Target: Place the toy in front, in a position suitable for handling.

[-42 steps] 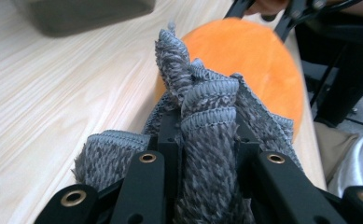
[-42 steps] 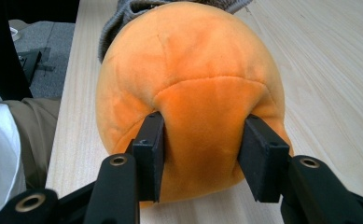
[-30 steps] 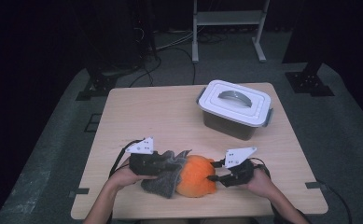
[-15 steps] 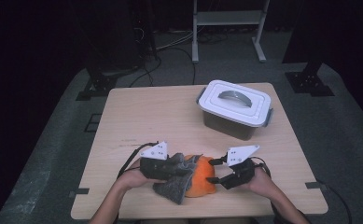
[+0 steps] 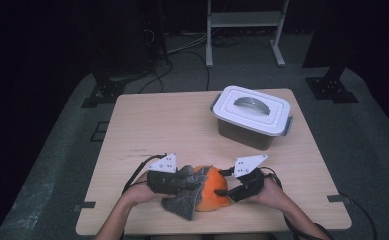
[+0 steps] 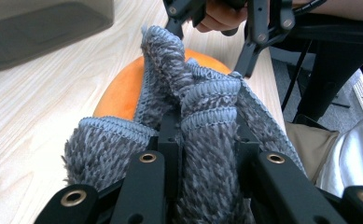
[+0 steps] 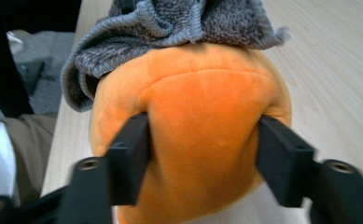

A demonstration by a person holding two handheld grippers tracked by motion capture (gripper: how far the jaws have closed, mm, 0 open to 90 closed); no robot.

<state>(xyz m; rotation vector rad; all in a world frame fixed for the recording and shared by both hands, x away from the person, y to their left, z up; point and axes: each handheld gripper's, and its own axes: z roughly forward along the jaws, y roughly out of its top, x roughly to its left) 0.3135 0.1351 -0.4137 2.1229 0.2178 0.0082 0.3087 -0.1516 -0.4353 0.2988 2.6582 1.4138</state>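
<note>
An orange plush ball [image 5: 216, 192] lies near the table's front edge, half covered by a grey knitted cloth [image 5: 182, 200]. My left gripper [image 5: 191, 183] comes in from the left and is shut on a bunched fold of the knit [image 6: 207, 116], which it holds up over the plush [image 6: 123, 88]. From the right, my right gripper [image 5: 228, 189] has its two jaws on either side of the plush [image 7: 202, 98]. These jaws have just been closing, and the pads [image 7: 135, 140] dent the soft sides. The knit [image 7: 184, 23] drapes over the plush's far end.
A lidded white plastic box [image 5: 252, 116] with a grey handle stands at the back right of the wooden table [image 5: 172, 125]. The person's forearms rest at the front edge. Dark floor, cables and a metal stand lie beyond the table.
My left gripper has shifted slightly right with the grey knit, which now covers more of the orange plush. The right gripper has stayed at the plush's right side.
</note>
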